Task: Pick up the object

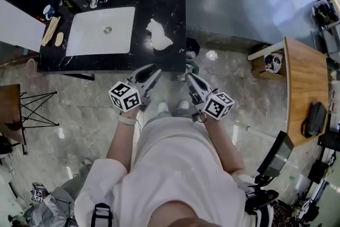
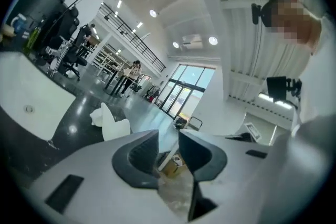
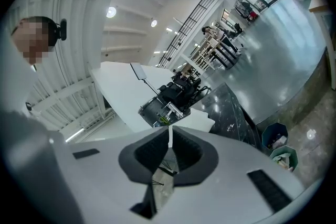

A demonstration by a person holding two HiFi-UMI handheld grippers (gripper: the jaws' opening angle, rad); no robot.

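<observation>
I had both grippers just off the front edge of the desk (image 1: 171, 8), to the right of the sink (image 1: 90, 42). The white object (image 1: 158, 37) sat on the black top just right of the sink, untouched and well clear of both tools. I could not tell whether it was soft or rigid.

The left gripper (image 1: 154, 69) stood only narrowly apart, with nothing between its pads. In its own view the left gripper (image 2: 168, 135) aimed slightly right of the object (image 2: 111, 124). The right gripper (image 1: 187, 76) had its jaws all but together and empty, as its own view (image 3: 169, 132) showed.

My main worry was that narrow gap. It looked smaller than the object, so going in like that would likely shove it instead of straddling it. On that glossy top it could slide left into the sink or tip over. Coming in low and nearly level, I also risked knocking a jaw against the desk edge nearest me. The closed right gripper, held further right of the sink, could nudge the object if I brought both in together.
</observation>
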